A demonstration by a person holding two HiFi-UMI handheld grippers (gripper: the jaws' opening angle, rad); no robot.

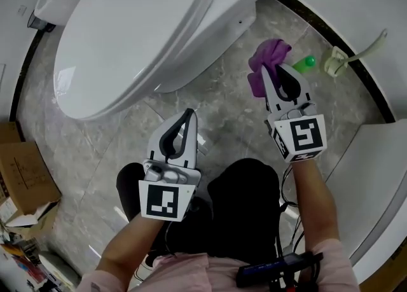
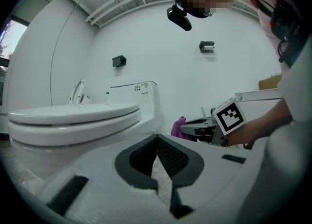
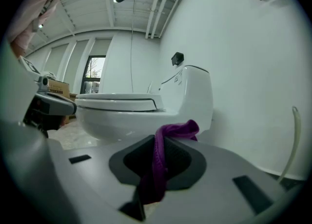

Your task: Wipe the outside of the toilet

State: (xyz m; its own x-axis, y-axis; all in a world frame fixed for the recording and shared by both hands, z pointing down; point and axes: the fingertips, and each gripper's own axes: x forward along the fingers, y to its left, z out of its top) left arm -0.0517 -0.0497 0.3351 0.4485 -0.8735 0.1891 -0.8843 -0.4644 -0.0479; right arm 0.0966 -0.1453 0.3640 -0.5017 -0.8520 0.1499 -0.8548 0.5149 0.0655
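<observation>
A white toilet (image 1: 146, 23) with its lid down fills the upper left of the head view; it also shows in the left gripper view (image 2: 73, 120) and the right gripper view (image 3: 126, 113). My right gripper (image 1: 275, 68) is shut on a purple cloth (image 1: 267, 58), held low beside the toilet's right flank, a little apart from it. The cloth (image 3: 163, 154) runs between the jaws and bunches past the tips. My left gripper (image 1: 189, 114) is shut with nothing in it, just in front of the bowl's underside.
A green bottle (image 1: 305, 63) and a pale hose fitting (image 1: 336, 62) lie on the marble floor near the dark baseboard at right. Cardboard boxes (image 1: 22, 176) stand at the left. A white fixture edge (image 1: 375, 176) is at the right.
</observation>
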